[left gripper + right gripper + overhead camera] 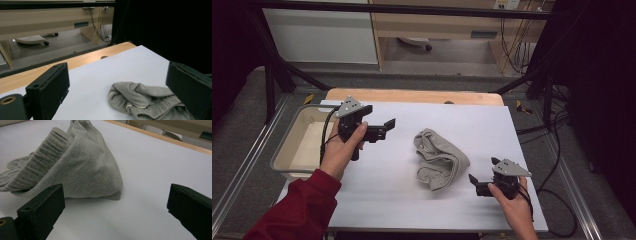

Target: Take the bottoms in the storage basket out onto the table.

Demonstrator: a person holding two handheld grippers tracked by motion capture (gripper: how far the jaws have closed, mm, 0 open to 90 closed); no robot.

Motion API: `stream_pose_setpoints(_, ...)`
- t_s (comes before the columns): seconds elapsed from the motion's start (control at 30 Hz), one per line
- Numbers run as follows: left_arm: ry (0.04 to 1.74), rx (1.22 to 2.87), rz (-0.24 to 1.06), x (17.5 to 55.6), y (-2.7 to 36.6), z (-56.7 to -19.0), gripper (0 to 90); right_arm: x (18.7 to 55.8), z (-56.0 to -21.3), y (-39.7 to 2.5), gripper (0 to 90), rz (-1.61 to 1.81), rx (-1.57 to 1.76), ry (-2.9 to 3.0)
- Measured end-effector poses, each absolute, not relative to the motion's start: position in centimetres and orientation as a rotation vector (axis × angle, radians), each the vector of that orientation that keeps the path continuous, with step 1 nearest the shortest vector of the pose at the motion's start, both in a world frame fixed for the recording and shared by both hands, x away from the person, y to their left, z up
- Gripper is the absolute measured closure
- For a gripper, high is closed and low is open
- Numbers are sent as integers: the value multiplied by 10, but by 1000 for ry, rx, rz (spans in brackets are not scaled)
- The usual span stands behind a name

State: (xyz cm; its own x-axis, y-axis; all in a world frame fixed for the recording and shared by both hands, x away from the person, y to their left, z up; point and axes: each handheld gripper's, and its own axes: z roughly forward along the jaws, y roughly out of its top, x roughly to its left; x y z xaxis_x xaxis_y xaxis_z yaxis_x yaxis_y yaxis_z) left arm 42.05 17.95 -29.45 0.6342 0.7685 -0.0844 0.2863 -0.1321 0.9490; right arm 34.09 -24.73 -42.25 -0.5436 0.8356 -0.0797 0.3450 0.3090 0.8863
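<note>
A crumpled grey garment point(438, 159) with ribbed cuffs lies in a heap at the middle of the white table cover point(387, 200). My left gripper point(386, 125) hovers to its left, held by a hand in a red sleeve, jaws open and empty. In the left gripper view the garment point(147, 102) lies ahead between the jaws, a short way off. My right gripper point(477, 181) sits low at the garment's right, open and empty. In the right gripper view the garment point(75, 167) is close in front, just beyond the left jaw.
A beige plastic bin point(302, 142) stands off the table's left edge. A wooden strip point(412, 95) runs along the table's far edge. Black frame bars and cables point(557, 150) surround the table, with desks and a rolling base behind.
</note>
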Motion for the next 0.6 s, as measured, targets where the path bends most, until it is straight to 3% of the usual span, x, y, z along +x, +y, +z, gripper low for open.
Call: stream_pose_setpoints(0.6,906,1672,550,413,207,-298,51,342,-423,-247,19,1182,1045,2043)
